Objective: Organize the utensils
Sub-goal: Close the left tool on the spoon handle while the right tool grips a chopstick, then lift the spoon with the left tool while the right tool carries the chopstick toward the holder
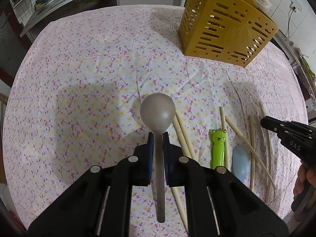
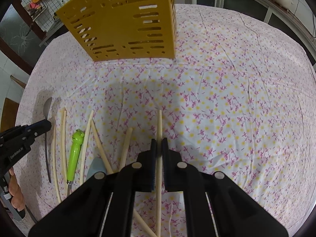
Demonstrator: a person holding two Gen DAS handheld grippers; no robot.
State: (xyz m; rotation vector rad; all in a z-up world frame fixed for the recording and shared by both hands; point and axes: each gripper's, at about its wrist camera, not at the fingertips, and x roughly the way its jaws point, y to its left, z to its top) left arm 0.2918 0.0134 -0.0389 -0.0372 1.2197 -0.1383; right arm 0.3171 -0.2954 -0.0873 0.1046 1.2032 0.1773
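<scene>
The grey spoon [image 1: 158, 110] hung bowl-forward over the flowered desk [image 1: 79, 90], its handle pinched narrow in the left gripper [image 1: 158, 138]. The right gripper [image 2: 159, 144] clamped one chopstick [image 2: 159, 122] above the loose chopsticks [image 2: 63, 138], apart from the yellow holder [image 2: 126, 23]. Each wanted lifting well clear, tipped upright over the holder's top, then dropped singly.

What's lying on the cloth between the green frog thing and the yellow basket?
Nothing: in the left wrist view, only bare flowered tablecloth separates the green frog utensil from the yellow basket.
</scene>
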